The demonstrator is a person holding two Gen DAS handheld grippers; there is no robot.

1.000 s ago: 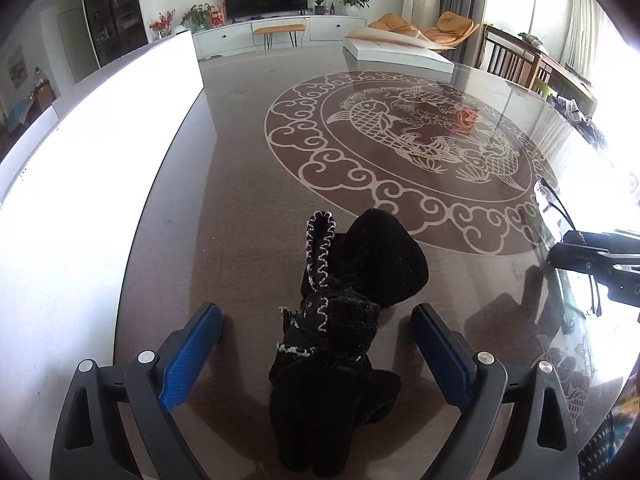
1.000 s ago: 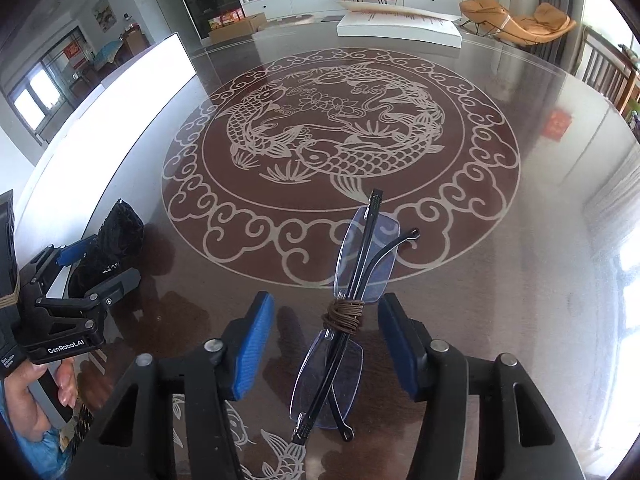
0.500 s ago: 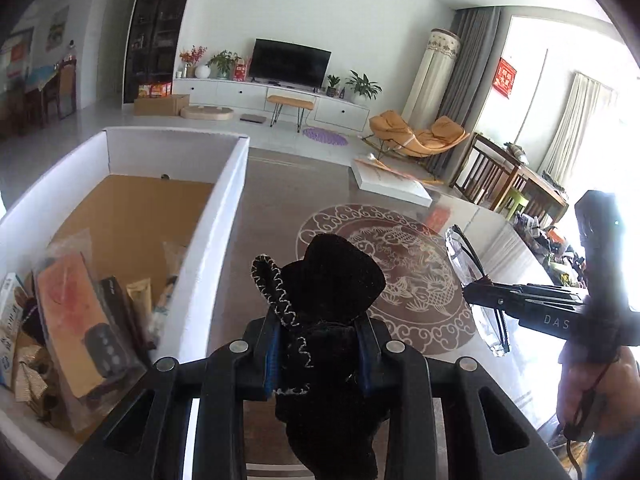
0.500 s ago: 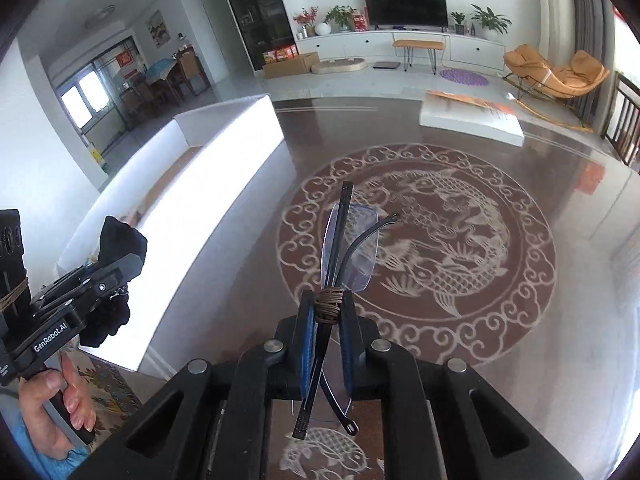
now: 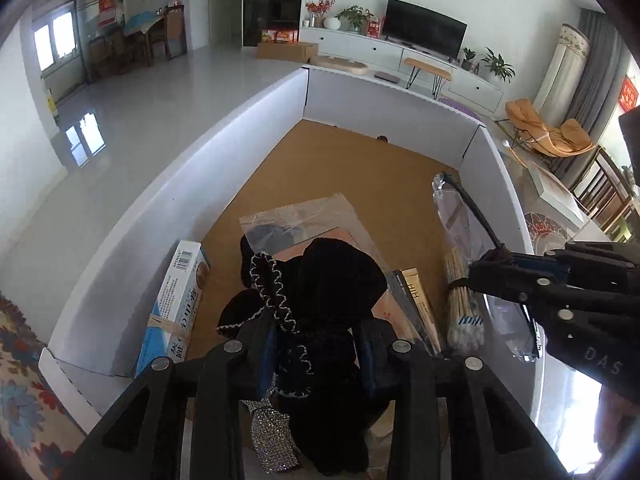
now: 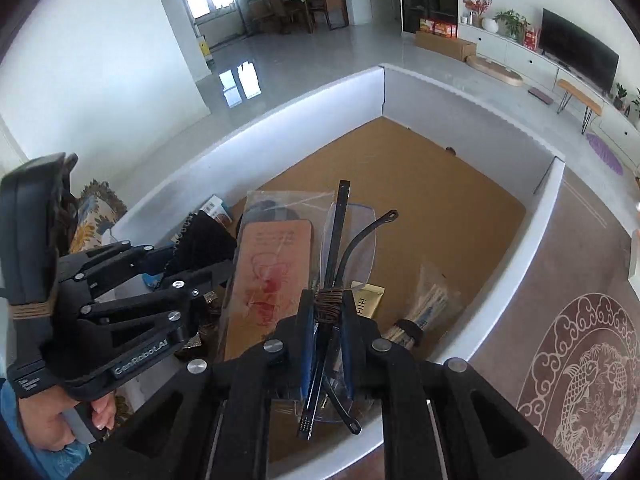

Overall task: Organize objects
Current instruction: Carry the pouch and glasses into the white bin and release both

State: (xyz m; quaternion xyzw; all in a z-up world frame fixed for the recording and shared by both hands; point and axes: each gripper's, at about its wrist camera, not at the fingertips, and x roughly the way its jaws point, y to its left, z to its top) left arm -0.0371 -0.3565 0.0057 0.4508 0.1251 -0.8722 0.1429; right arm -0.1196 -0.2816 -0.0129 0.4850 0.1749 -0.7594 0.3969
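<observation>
A black knitted item [image 5: 332, 276] with white stitched trim hangs between the blue pads of my left gripper [image 5: 316, 320], above the near end of a white cardboard box [image 5: 240, 120]. The jaws are opening and the pads still touch the knit. From the right wrist view, that gripper [image 6: 200, 258] and the knitted item [image 6: 204, 236] sit at the left. My right gripper [image 6: 327, 304] is shut on folded eyeglasses [image 6: 352, 236] bound with a brown cord, over the box [image 6: 304, 96]. In the left wrist view, the right gripper [image 5: 480, 272] holds the eyeglasses [image 5: 456, 208] beside the box's right wall.
The box's near end holds a pink card in a clear bag [image 6: 268, 272], a blue-and-white carton [image 5: 176, 304], a bundle of thin sticks [image 5: 460, 304], a gold-and-black packet [image 5: 416, 292] and a glittery silver piece [image 5: 272, 436]. The brown table with a koi pattern [image 6: 580, 340] lies to the right.
Both grippers closed on their objects, lifted them off the table and carried them left over the white box. The left jaws now stand slightly wider than half a second ago.
</observation>
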